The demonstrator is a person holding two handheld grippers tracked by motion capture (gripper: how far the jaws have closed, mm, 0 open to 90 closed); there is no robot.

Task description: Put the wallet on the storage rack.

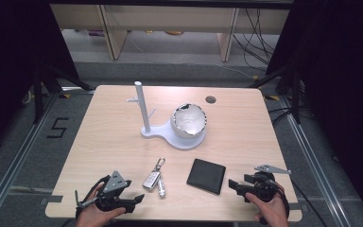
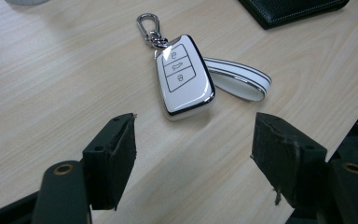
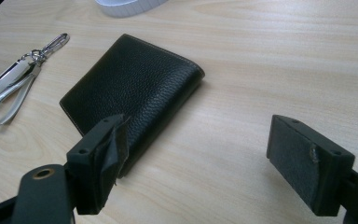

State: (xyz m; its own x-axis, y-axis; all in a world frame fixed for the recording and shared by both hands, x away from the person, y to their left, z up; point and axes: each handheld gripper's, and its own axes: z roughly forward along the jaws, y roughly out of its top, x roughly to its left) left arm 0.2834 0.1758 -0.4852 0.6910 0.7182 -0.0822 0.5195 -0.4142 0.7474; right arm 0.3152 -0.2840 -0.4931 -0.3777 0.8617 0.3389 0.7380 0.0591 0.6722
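Our left gripper (image 2: 193, 158) hovers low over the near edge of the table (image 1: 108, 132), its two black jaws spread wide and gripping nothing. Just ahead of them, lined up with the gap, lies a white car key fob (image 2: 184, 80) flat on the wood, buttons up, with a metal clip at its far end and a white strap looped out to one side. We judge the gripper is set this way so that the jaws can slide forward on either side of the fob.

Our right gripper (image 3: 214, 163) sits at the table's near right corner, jaws equally wide and bare. A black leather wallet (image 3: 133, 91) lies closed and flat in front of it, one corner reaching just behind the left-hand jaw, without our being able to say whether they touch. That placement suggests a reach for the wallet's edge.

From the high view, key fob (image 1: 152, 178) and wallet (image 1: 206, 176) rest side by side between the two hands. Farther back stands a white stand (image 1: 144, 109) with a pegged post, and a white bowl (image 1: 189, 120) sits on its round base, well apart from both grippers.
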